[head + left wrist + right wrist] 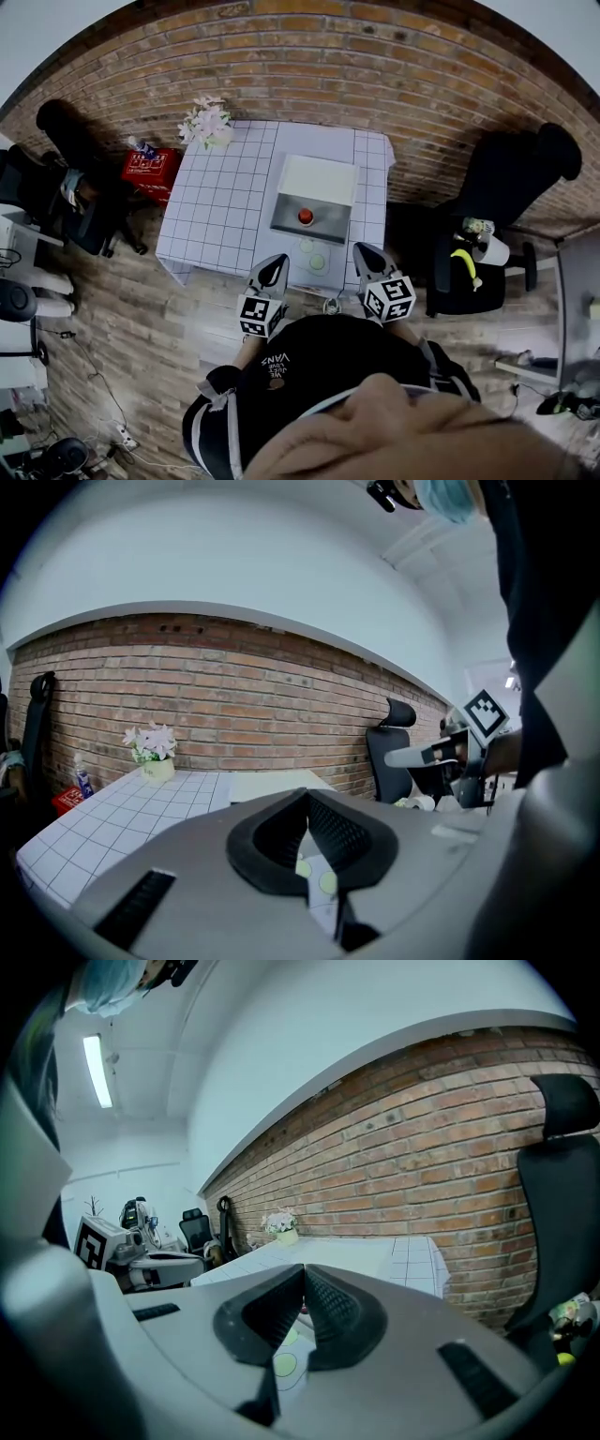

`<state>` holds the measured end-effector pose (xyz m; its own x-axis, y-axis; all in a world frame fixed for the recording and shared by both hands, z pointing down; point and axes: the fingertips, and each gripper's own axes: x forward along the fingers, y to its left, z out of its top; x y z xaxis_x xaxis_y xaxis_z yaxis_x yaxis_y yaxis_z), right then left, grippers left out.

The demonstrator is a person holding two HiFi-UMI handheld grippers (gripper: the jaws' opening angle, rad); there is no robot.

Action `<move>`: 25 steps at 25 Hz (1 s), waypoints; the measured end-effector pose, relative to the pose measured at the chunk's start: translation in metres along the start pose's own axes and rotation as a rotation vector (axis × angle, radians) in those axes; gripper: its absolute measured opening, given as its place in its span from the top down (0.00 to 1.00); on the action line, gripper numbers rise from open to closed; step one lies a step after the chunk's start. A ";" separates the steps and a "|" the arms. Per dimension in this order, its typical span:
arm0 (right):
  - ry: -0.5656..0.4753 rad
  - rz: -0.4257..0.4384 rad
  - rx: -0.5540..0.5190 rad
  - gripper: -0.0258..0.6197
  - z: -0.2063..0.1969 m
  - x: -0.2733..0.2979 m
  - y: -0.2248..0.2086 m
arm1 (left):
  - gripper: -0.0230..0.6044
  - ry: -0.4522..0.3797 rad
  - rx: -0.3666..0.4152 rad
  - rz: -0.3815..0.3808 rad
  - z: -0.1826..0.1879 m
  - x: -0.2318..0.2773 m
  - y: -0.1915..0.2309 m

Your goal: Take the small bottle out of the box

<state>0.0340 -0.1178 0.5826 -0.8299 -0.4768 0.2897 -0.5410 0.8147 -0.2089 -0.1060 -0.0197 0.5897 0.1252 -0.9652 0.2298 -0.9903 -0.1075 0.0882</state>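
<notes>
Brick wall and wood-plank floor surround a desk [211, 216] draped in a white cloth with a grid of thin lines. The small bottle [306, 217] shows only its red top from above. It stands inside the open box [328, 227], near the middle of the grey floor. The box's pale lid [319, 180] is folded back toward 12 o'clock. The box sits on the right half of the desk, well in from the edges.

At 6 o'clock from the box, near the desk's front edge, lie two pale green round marks [317, 262], one just behind the other.

The left tool [277, 263] hangs at 7 o'clock from the box, over the desk's near edge. Its jaws are pressed together with nothing between them. The right tool [362, 251] is at 5 o'clock from the box, and its jaws are likewise closed and empty. Both tools point toward the desk, well apart from the box and the bottle. Each carries a cube with square markers.

A pot of white flowers [208, 124] stands on the desk's 11 o'clock corner. A red crate [150, 169] rests on the floor at 10 o'clock. A black office chair [506, 187] stands at 3 o'clock.
</notes>
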 end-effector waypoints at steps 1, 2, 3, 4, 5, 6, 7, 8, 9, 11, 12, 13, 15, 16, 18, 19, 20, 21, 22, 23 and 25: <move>-0.001 0.001 0.001 0.96 0.002 0.001 -0.003 | 0.95 0.001 0.005 -0.002 0.002 0.005 0.000; 0.000 0.003 0.003 0.96 0.002 0.002 -0.007 | 0.95 0.000 0.009 -0.004 0.003 0.011 -0.001; 0.003 0.004 0.005 0.96 0.003 0.002 -0.011 | 0.95 0.000 0.012 -0.005 0.004 0.016 -0.002; 0.008 0.007 0.008 0.96 0.003 0.003 -0.014 | 0.95 -0.001 0.013 -0.006 0.005 0.020 -0.003; 0.013 0.011 0.010 0.96 0.002 0.004 -0.017 | 0.95 0.000 0.015 -0.007 0.006 0.025 -0.004; 0.015 0.014 0.009 0.96 0.002 0.005 -0.020 | 0.95 0.002 0.018 -0.008 0.006 0.030 -0.005; 0.014 0.017 0.006 0.96 0.003 0.006 -0.023 | 0.95 0.004 0.021 -0.009 0.007 0.034 -0.005; 0.012 0.020 0.001 0.96 0.003 0.007 -0.027 | 0.95 0.006 0.025 -0.009 0.006 0.039 -0.006; 0.012 0.024 -0.004 0.96 0.003 0.007 -0.029 | 0.95 0.007 0.028 -0.007 0.006 0.043 -0.006; 0.020 0.035 -0.014 0.96 0.002 0.007 -0.031 | 0.95 0.006 0.028 0.001 0.004 0.050 -0.006; 0.027 0.040 -0.018 0.96 0.001 0.007 -0.032 | 0.95 0.005 0.025 0.006 0.003 0.053 -0.006; 0.034 0.042 -0.019 0.96 0.001 0.007 -0.033 | 0.95 0.005 0.022 0.008 0.003 0.056 -0.005; 0.039 0.041 -0.016 0.96 0.001 0.009 -0.034 | 0.95 0.009 0.026 0.002 0.002 0.060 -0.003; 0.039 0.038 -0.017 0.96 0.001 0.010 -0.034 | 0.95 0.014 0.031 -0.005 0.002 0.062 -0.002; 0.037 0.029 -0.022 0.96 0.001 0.015 -0.036 | 0.95 0.021 0.038 -0.023 0.002 0.067 0.000; 0.036 0.021 -0.021 0.96 0.001 0.017 -0.037 | 0.95 0.024 0.040 -0.032 0.002 0.070 0.001; 0.034 0.012 -0.016 0.96 0.002 0.019 -0.038 | 0.95 0.028 0.043 -0.043 0.002 0.073 0.003; 0.031 0.003 -0.006 0.96 0.002 0.021 -0.038 | 0.95 0.034 0.047 -0.054 0.002 0.075 0.005; 0.028 -0.005 0.008 0.96 0.003 0.022 -0.036 | 0.95 0.042 0.052 -0.067 0.002 0.077 0.007; 0.025 -0.014 0.022 0.96 0.003 0.023 -0.034 | 0.95 0.050 0.059 -0.081 0.002 0.078 0.009; 0.021 -0.030 0.043 0.96 0.002 0.026 -0.030 | 0.95 0.066 0.073 -0.107 0.003 0.081 0.015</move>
<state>0.0284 -0.1547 0.5944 -0.8105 -0.4934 0.3158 -0.5713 0.7849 -0.2400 -0.1110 -0.1004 0.6069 0.2311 -0.9299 0.2860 -0.9726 -0.2279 0.0449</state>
